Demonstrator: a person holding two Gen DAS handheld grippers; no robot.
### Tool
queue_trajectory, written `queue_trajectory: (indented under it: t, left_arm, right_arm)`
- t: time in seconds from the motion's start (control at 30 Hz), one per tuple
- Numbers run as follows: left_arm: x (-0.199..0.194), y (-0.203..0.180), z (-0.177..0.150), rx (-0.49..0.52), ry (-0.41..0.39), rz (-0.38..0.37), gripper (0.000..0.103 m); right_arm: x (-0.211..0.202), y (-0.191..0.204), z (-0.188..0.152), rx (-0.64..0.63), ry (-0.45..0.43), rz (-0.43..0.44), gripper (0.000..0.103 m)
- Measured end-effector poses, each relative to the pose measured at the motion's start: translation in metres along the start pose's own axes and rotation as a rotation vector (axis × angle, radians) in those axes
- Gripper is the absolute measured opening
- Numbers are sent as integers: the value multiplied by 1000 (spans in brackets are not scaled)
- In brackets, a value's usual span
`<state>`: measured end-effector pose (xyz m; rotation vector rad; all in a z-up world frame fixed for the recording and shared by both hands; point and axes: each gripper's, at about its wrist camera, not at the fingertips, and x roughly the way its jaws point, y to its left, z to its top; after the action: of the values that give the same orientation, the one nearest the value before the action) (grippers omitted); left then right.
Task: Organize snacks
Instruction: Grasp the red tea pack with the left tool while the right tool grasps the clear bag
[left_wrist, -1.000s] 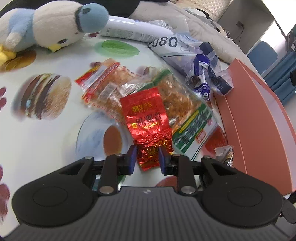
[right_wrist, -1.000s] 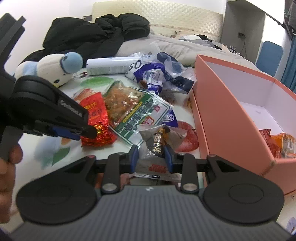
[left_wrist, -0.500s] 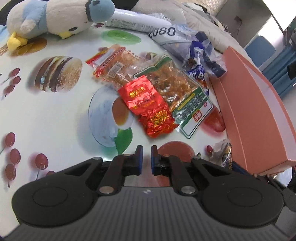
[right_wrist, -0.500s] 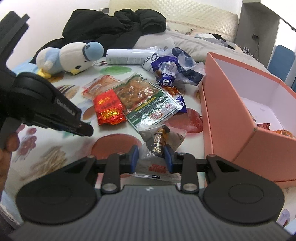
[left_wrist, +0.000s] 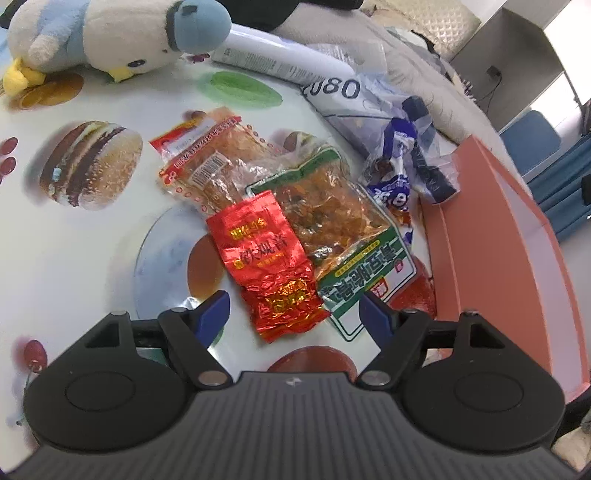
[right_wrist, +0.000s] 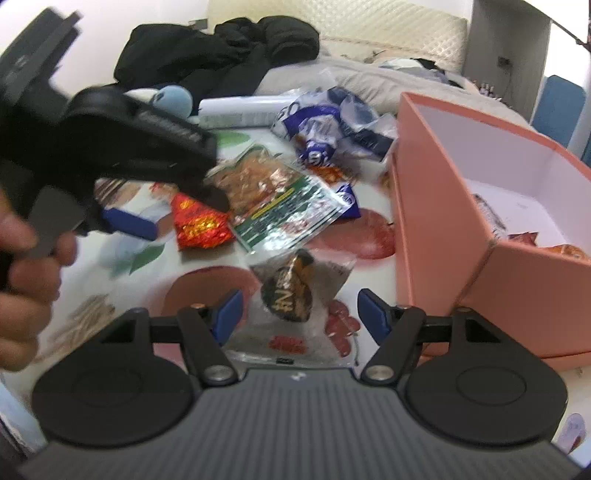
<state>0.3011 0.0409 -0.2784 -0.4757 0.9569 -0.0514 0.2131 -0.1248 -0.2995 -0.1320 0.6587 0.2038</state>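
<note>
My left gripper is open, its fingers on either side of the near end of a red foil packet that lies on the printed table. Beside the packet lie a green-labelled clear snack bag and a red-edged clear snack bag. My right gripper is open around a clear packet with a dark wrapped snack lying on the table. The left gripper also shows in the right wrist view, over the red foil packet. A salmon-pink box stands at the right with snacks inside.
A plush bird lies at the table's far left. A white tube and crumpled blue-and-white bags lie at the back. A bed with dark clothes is behind the table. The pink box wall borders the right side.
The left gripper opened from shut and moved forward over the red foil packet. The right gripper opened and let go of the clear packet, which now lies on the table.
</note>
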Motion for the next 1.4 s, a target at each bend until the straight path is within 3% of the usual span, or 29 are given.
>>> queue_trajectory:
  t: [0.1,0.4,0.57,0.73,0.9,1.13,1.4]
  left_arm:
    - [6,-7,-2,20,-4,15,80]
    - [23,-12,4,61,-17,98,78]
    - [29,-26,0,190,-23,190,66]
    - [22,-22,-5,238,-13,163,59]
    - [5,-18,-20,246,7,140,59]
    - [-35,-16,-41,250,7,101,59]
    - [-95,-33,-44,300,-55,75,59]
  right_arm:
    - [4,4,-3,-22,19,40,70]
    - [13,9,-7,-52,25,33,68]
    - [20,9,-8,-56,35,23,66]
    - [19,9,-6,-61,35,16,55]
    - [15,8,-5,-61,44,19,52]
    - [-3,1,2,-59,32,22,51]
    - [-52,2,18,-4,-15,59,51]
